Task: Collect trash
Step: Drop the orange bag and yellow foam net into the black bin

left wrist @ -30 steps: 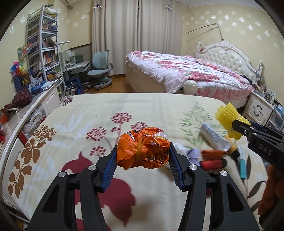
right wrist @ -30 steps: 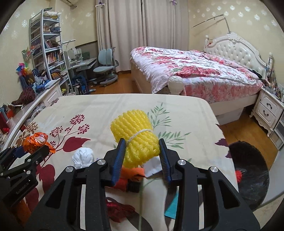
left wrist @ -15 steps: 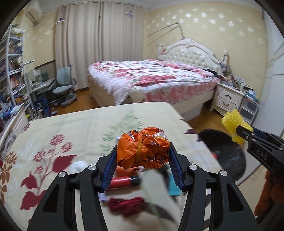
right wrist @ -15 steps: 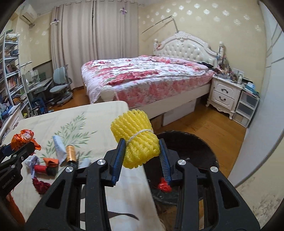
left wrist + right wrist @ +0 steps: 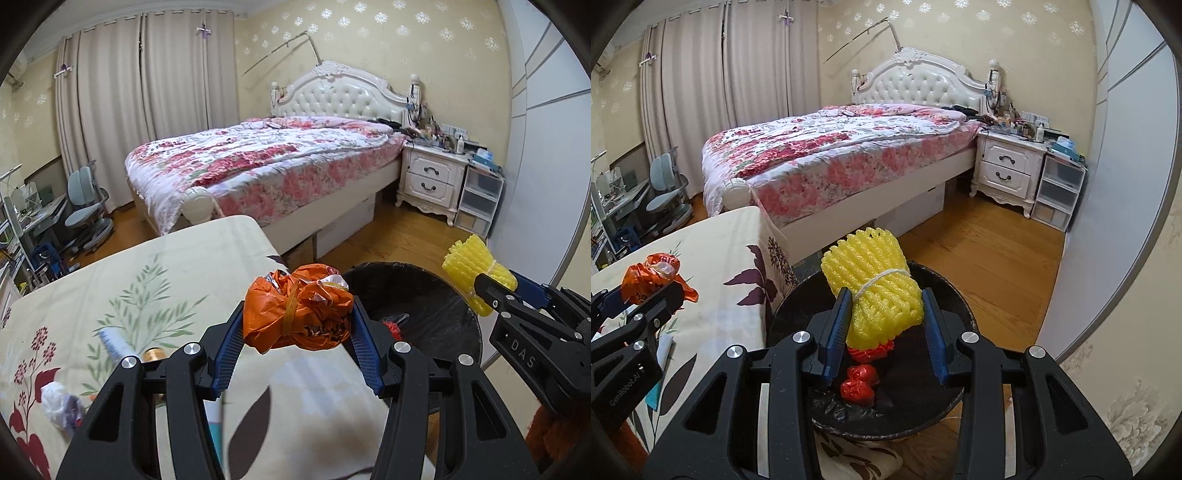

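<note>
My left gripper [image 5: 297,328] is shut on a crumpled orange plastic bag [image 5: 295,314], held over the near bed's right edge, just left of the black-lined trash bin [image 5: 436,295]. In the right wrist view, my right gripper [image 5: 884,321] is shut on a yellow foam net roll [image 5: 873,280] tied with string, directly above the trash bin [image 5: 945,291], where red wrappers [image 5: 858,382] lie inside. The left gripper with the orange bag [image 5: 650,275] shows at the left there; the right gripper and yellow roll [image 5: 472,269] show at the right in the left wrist view.
The near bed's floral cover [image 5: 147,295] still carries a white crumpled wad [image 5: 55,402], a tube [image 5: 112,341] and a small gold item [image 5: 153,354]. Beyond stand a floral bed [image 5: 258,158], a white nightstand [image 5: 430,181] and a wall [image 5: 1126,221] at the right.
Both grippers swung right from over the near bed toward the trash bin, keeping their loads. The right gripper now hangs over the bin; the left is at the bed's edge.
</note>
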`<state>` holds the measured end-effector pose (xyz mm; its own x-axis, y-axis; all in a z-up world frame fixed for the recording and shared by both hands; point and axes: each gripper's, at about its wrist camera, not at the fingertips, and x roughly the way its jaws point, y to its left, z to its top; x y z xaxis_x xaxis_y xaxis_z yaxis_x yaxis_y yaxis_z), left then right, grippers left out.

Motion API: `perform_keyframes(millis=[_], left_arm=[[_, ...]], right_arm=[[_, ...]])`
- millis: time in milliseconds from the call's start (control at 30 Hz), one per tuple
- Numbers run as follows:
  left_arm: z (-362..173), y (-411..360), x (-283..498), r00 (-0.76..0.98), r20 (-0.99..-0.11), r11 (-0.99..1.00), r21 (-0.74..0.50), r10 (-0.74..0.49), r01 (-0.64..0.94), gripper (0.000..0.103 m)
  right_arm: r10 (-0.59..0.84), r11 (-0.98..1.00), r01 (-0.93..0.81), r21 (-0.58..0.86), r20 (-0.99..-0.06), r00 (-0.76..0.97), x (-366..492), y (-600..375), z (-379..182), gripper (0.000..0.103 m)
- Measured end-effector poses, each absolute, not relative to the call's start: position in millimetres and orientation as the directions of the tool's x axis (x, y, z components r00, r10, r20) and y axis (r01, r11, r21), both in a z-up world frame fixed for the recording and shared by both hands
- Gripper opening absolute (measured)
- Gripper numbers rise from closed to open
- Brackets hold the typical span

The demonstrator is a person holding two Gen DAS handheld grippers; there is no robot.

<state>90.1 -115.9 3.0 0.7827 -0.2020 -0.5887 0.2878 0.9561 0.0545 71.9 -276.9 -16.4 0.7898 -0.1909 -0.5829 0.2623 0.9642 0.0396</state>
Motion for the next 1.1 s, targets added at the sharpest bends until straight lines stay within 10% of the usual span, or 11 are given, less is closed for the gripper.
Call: perform_keyframes(millis=[800, 1100], left_arm=[[-27.7, -169.0, 131.6, 0.721, -0.668, 0.944, 0.084, -0.185, 0.32, 0.056], [-25.7, -168.0, 131.0, 0.732, -0.657, 0.947, 0.087, -0.18, 0.31, 0.082]], right_arm=[[-0.208, 0.946, 0.319, 0.064, -0.637, 0.743, 95.7, -313.8, -44.0, 0.041], [-0.233, 0.933, 0.353, 0.069, -0.632, 0.739, 94.1, -319.2, -45.0, 0.053]])
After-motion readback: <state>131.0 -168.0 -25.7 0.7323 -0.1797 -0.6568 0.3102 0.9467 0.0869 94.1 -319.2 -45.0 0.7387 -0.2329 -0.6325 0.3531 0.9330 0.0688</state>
